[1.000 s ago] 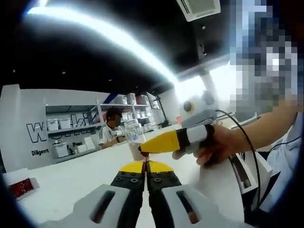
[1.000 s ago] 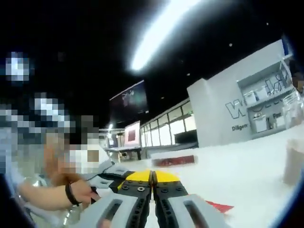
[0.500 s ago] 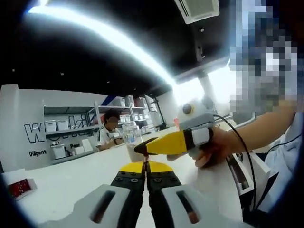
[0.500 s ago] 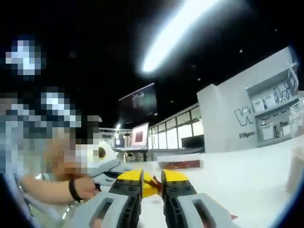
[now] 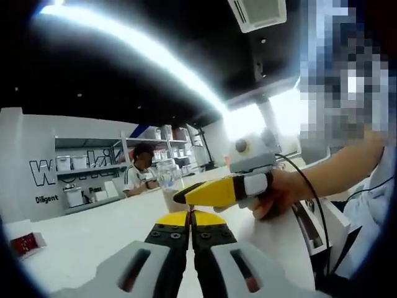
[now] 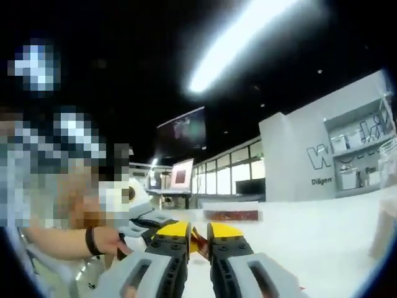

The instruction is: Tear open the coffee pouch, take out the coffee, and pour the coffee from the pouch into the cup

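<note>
My left gripper (image 5: 191,217) is shut, and a thin red sliver of the coffee pouch shows edge-on between its yellow tips. My right gripper (image 5: 181,196) comes in from the right in a hand (image 5: 282,192), with its tip just above the left jaws. In the right gripper view, my right gripper (image 6: 198,231) stands open by a narrow gap, and a red piece of the pouch (image 6: 198,237) sits in that gap. The left gripper (image 6: 152,225) lies just behind it. A beige cup (image 5: 167,194) stands on the white table beyond both tips; the cup (image 6: 383,226) also blurs at the right edge.
The white table (image 5: 93,230) stretches ahead. A flat red box (image 5: 18,243) lies at its far left, and the same box (image 6: 226,215) shows past the right jaws. A person (image 5: 138,167) sits behind the cup before shelves (image 5: 80,164).
My right gripper went from shut to open, then narrowed its gap around the red pouch. It also dropped slightly closer to the left jaws. The left gripper stayed shut.
</note>
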